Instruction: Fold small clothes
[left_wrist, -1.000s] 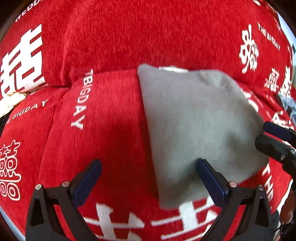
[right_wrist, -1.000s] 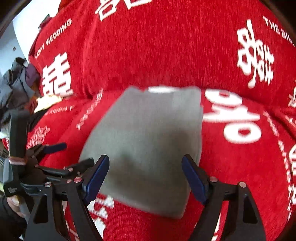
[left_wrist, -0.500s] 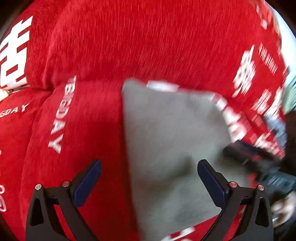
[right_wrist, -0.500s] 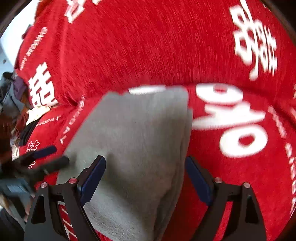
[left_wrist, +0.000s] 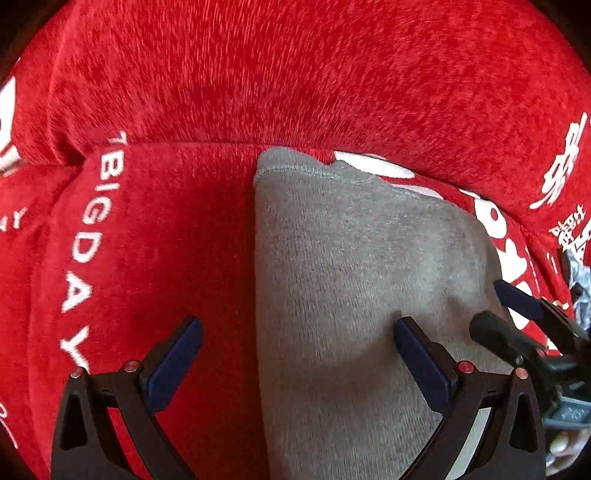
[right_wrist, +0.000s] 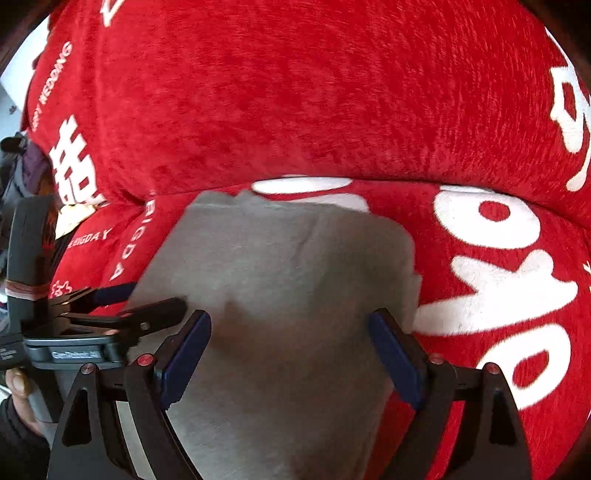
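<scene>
On the red seat cushion (left_wrist: 166, 229) of a sofa covered in plush fabric with white lettering, you have a grey garment (left_wrist: 351, 277) lying flat, already doubled over at least once, its far hemmed edge close to the crease under the backrest (left_wrist: 295, 74). Your left gripper (left_wrist: 295, 354) stands with its jaws wide apart and nothing clamped: one finger is over bare red plush, the other over the grey cloth, straddling the garment's left edge. Your right gripper (right_wrist: 291, 350) is likewise spread wide and holds nothing, both fingers over the cloth near its right edge. The garment looks like a soft, light knit, limp rather than stiff; judge it likely to sag and slide out of shape if lifted by one point, and the plush beneath will probably drag on it. The sensible hold is on the two near corners or along the side edges, pinching all layers together. Note the limits: the near end of the garment is cut off below both views, so its full outline and layer count cannot be confirmed. Whether any fingertip touches the cloth cannot be told. A dark heap (right_wrist: 22, 170) at the sofa's far left is too blurred to identify.
</scene>
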